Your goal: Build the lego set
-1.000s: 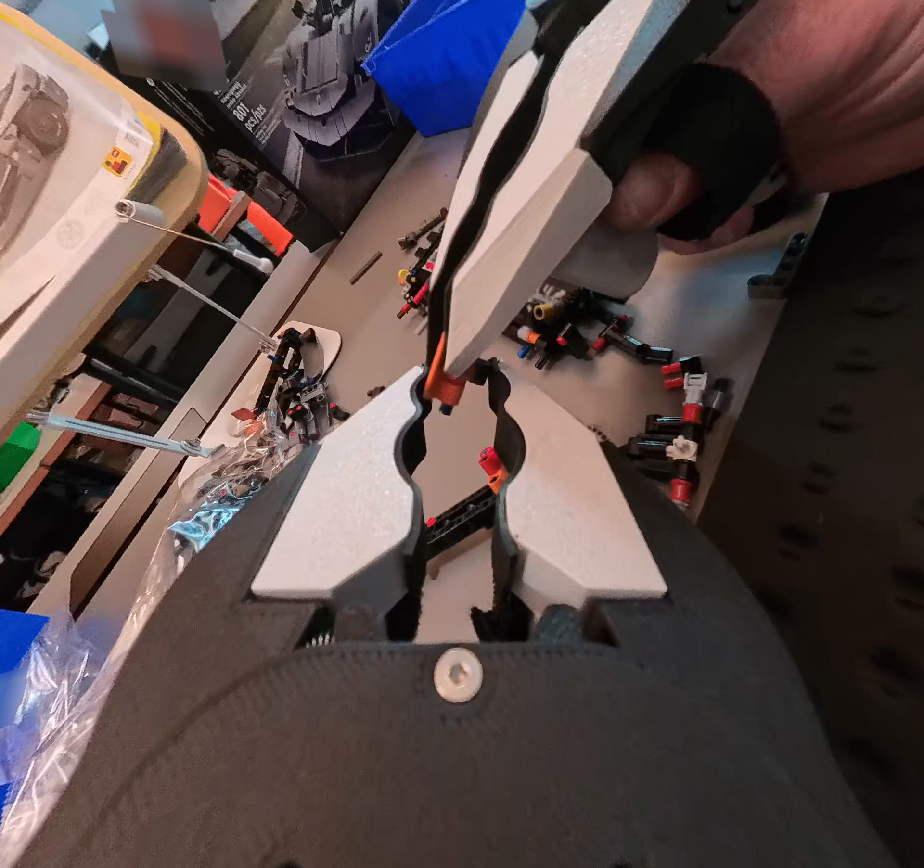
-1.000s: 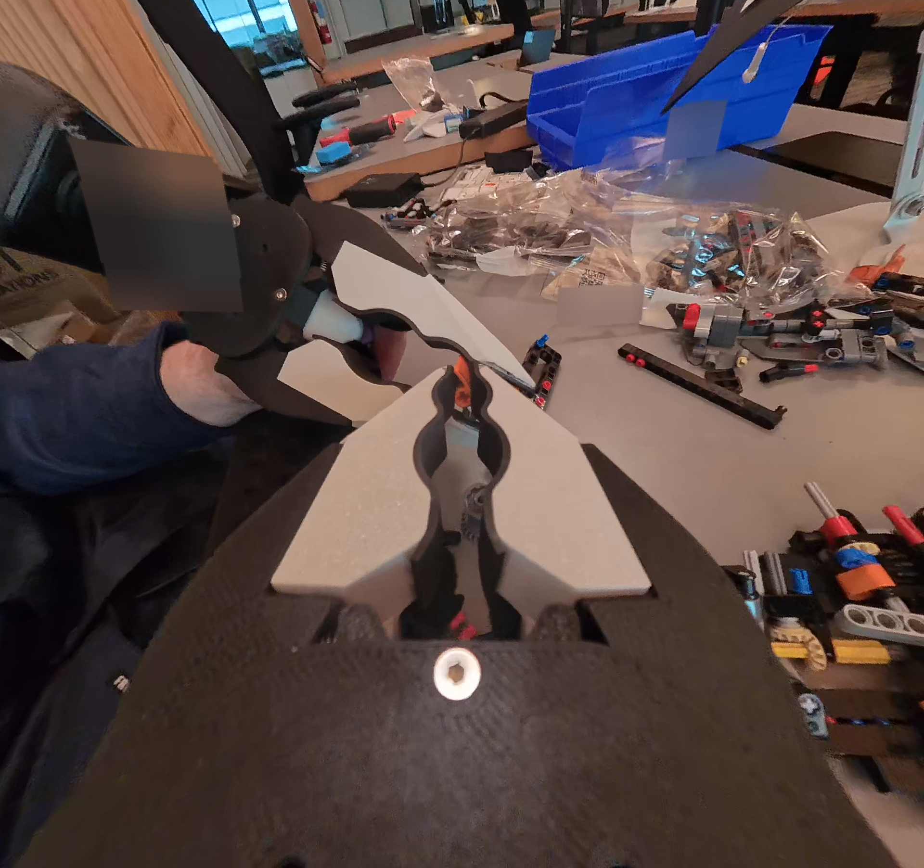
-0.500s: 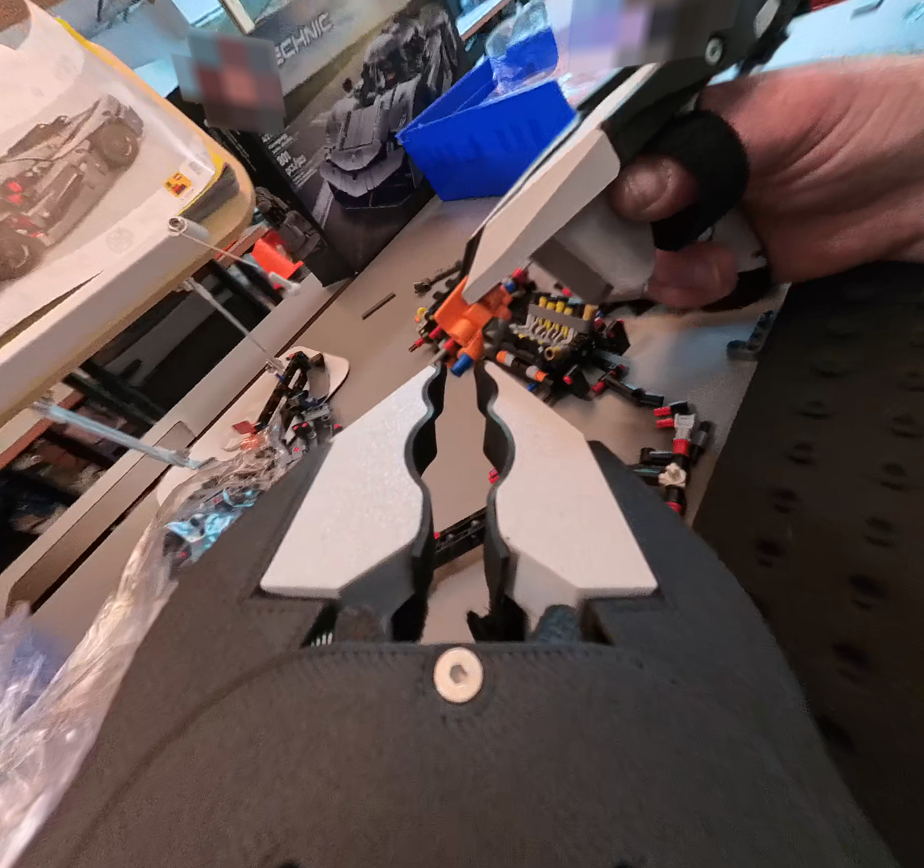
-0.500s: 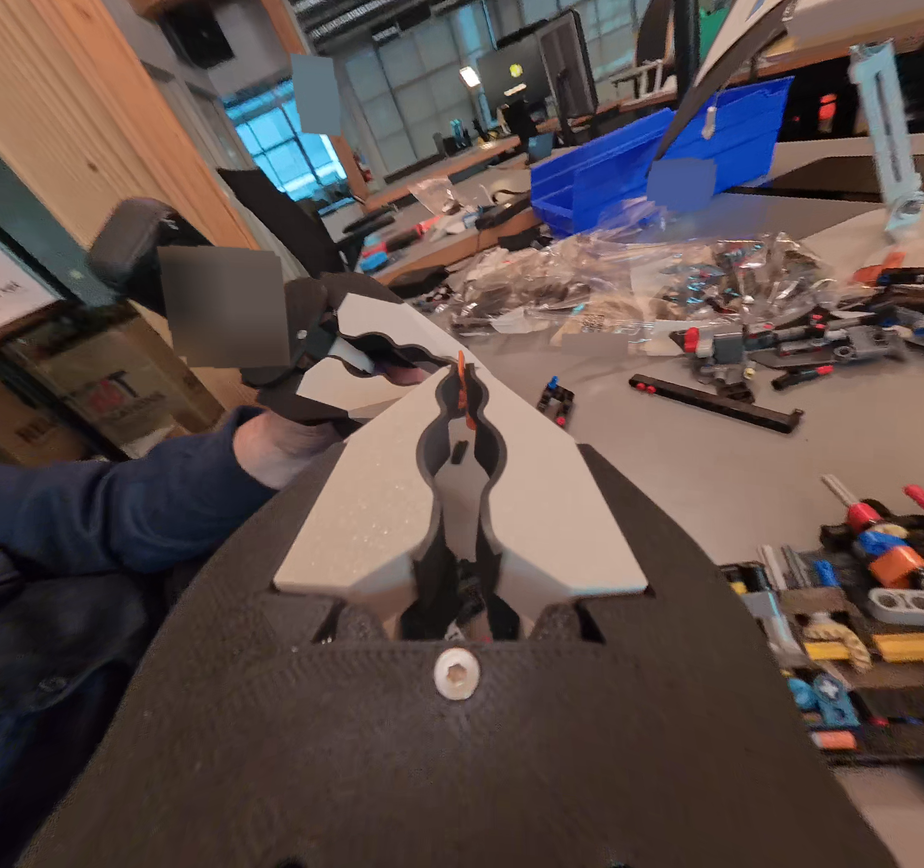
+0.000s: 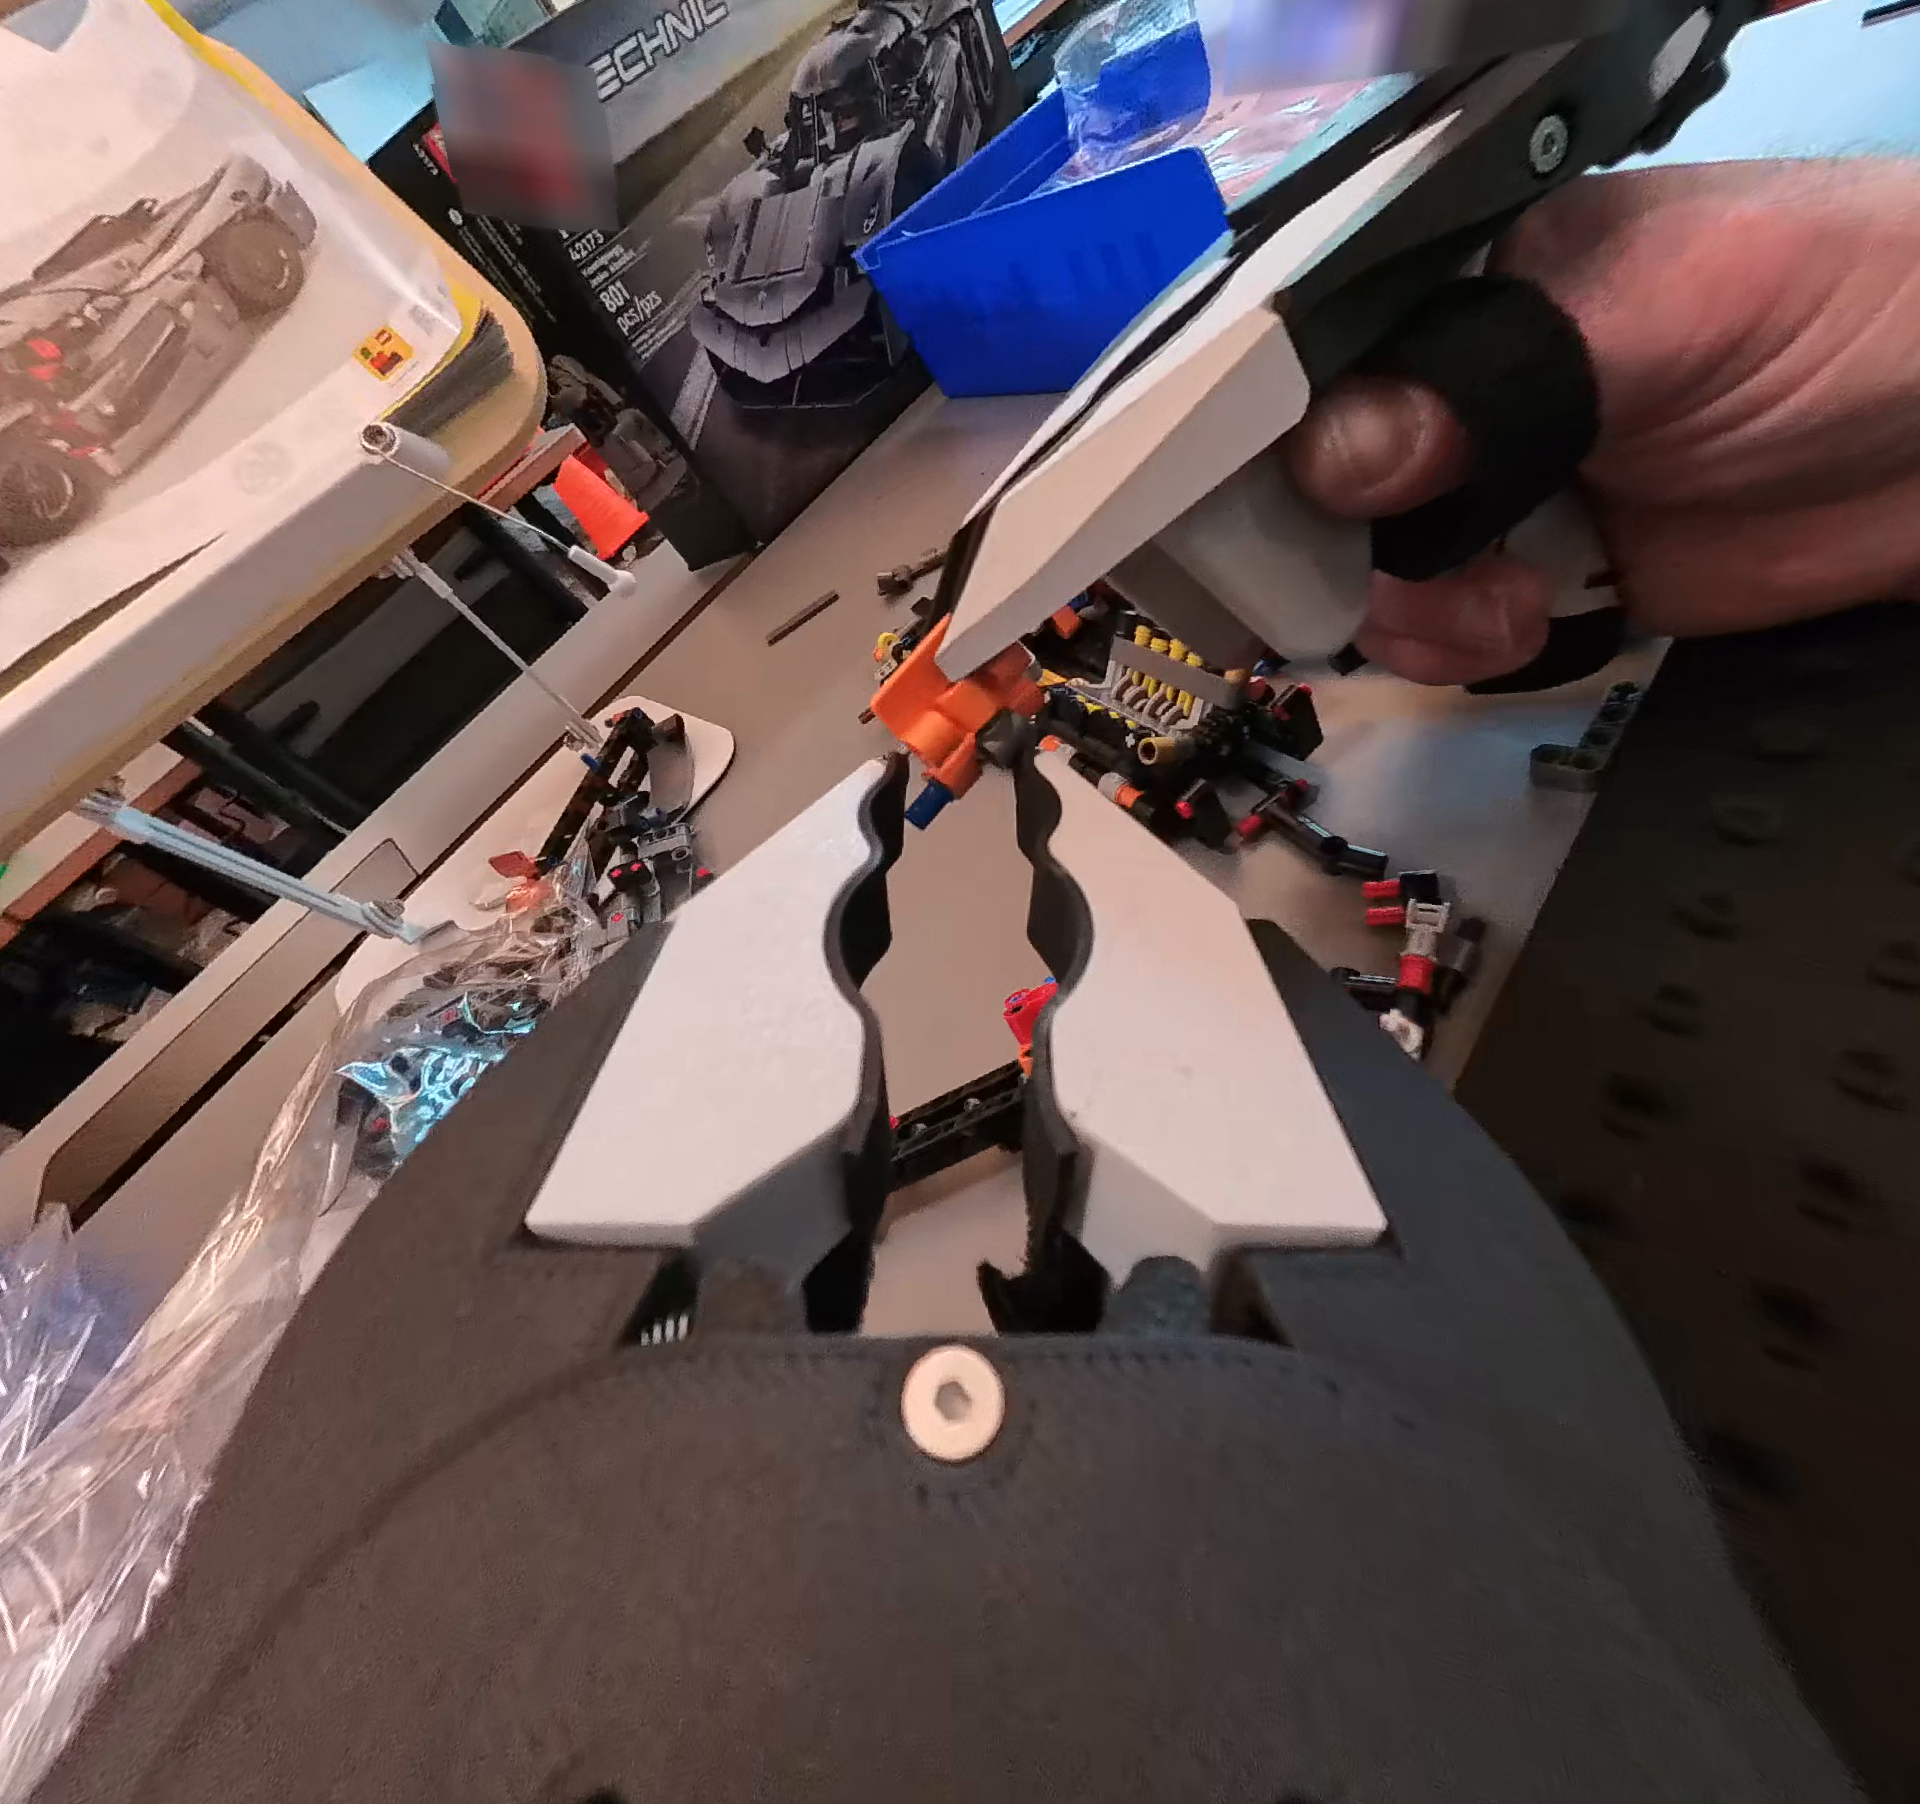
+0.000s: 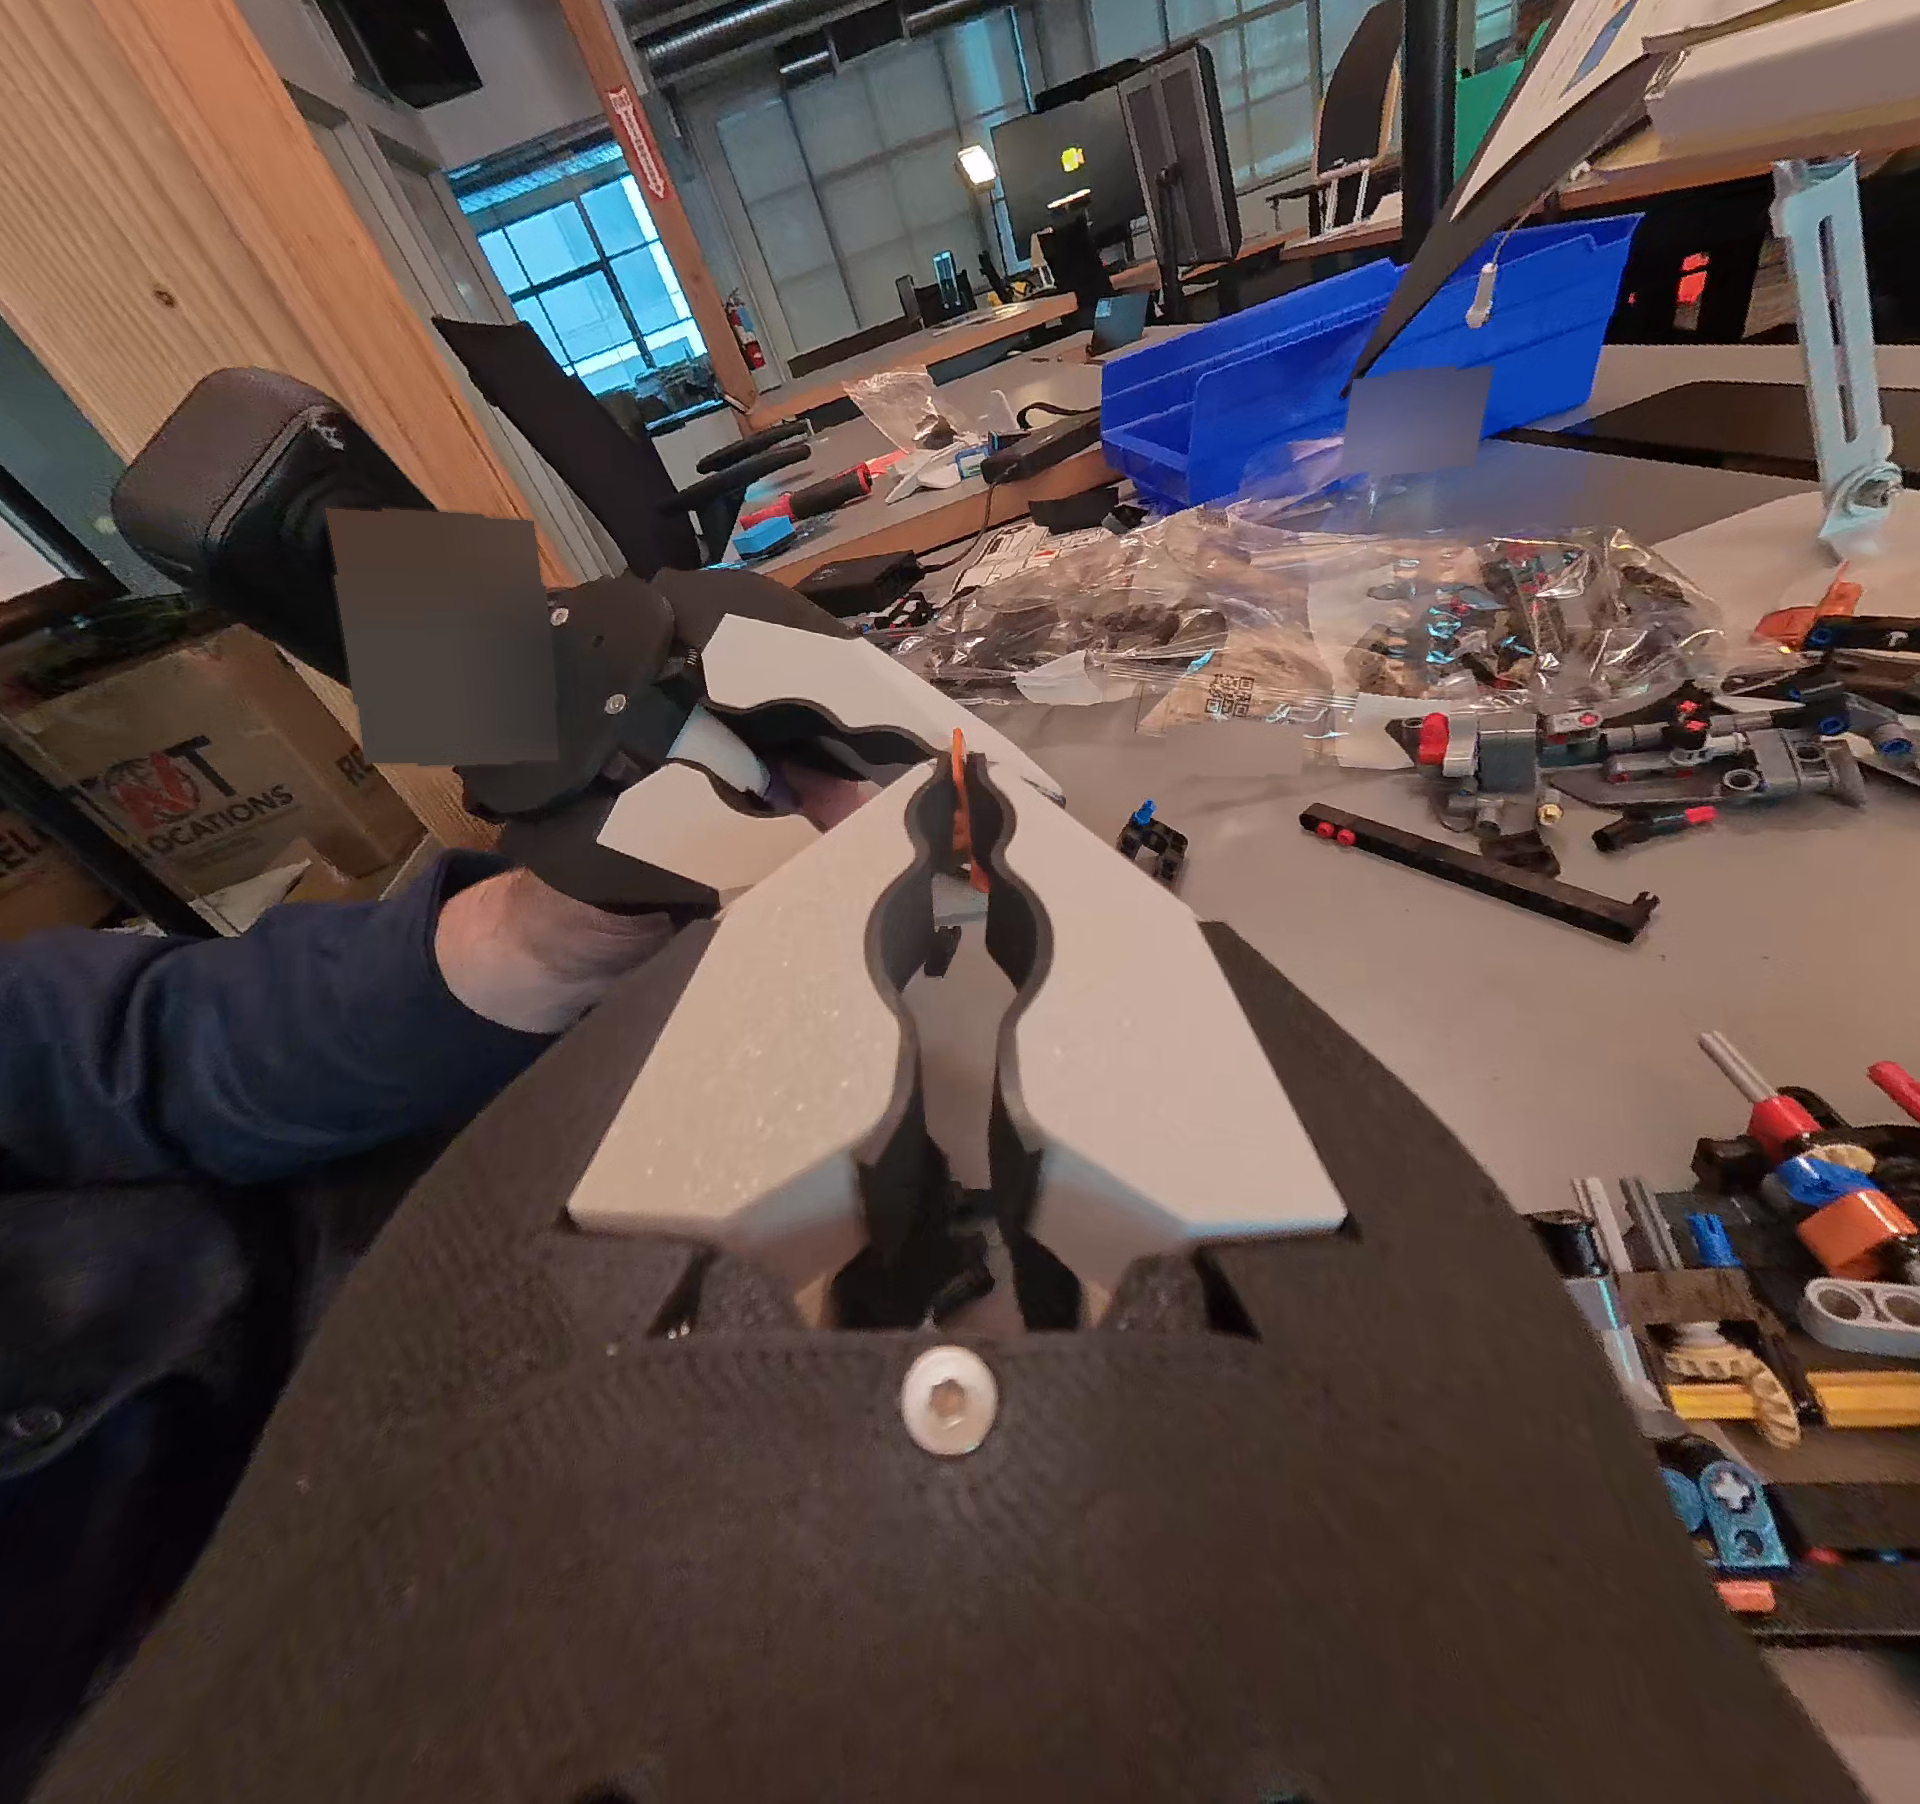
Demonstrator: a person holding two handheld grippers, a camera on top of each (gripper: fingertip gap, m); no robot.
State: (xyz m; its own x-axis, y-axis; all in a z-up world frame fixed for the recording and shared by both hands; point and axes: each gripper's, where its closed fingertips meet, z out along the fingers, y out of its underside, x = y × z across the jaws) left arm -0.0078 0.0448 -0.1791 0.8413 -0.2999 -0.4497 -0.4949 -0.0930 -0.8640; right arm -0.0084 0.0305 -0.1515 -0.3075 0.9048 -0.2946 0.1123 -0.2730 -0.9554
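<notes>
My right gripper (image 6: 956,767) is shut on a small orange lego piece (image 6: 964,814), held thin-edge on at its tips. In the left wrist view the right gripper (image 5: 951,637) comes in from the upper right, held by a hand. The orange piece (image 5: 951,710), with a blue pin under it, hangs just beyond my left gripper's tips. My left gripper (image 5: 961,767) is open and empty. Its upper finger (image 6: 810,674) shows to the left in the right wrist view. A part-built assembly with yellow pins (image 5: 1164,705) lies on the table behind.
A long black beam (image 6: 1475,871), a grey sub-assembly (image 6: 1621,757) and bags of parts (image 6: 1299,611) lie on the grey table (image 6: 1351,1006). A blue bin (image 5: 1039,268), the set's box (image 5: 779,196) and a booklet on a stand (image 5: 156,320) stand behind. Loose parts (image 6: 1818,1235) lie at the right. Left and right tips are no more than a few centimetres apart. From the left gripper's tips to the long black beam (image 6: 1475,871) is close to 15 centimetres.
The right gripper has tilted from steep to flatter and drawn slightly back, so more of the orange piece shows. My left jaws have opened a little wider. Both views have tilted upward.
</notes>
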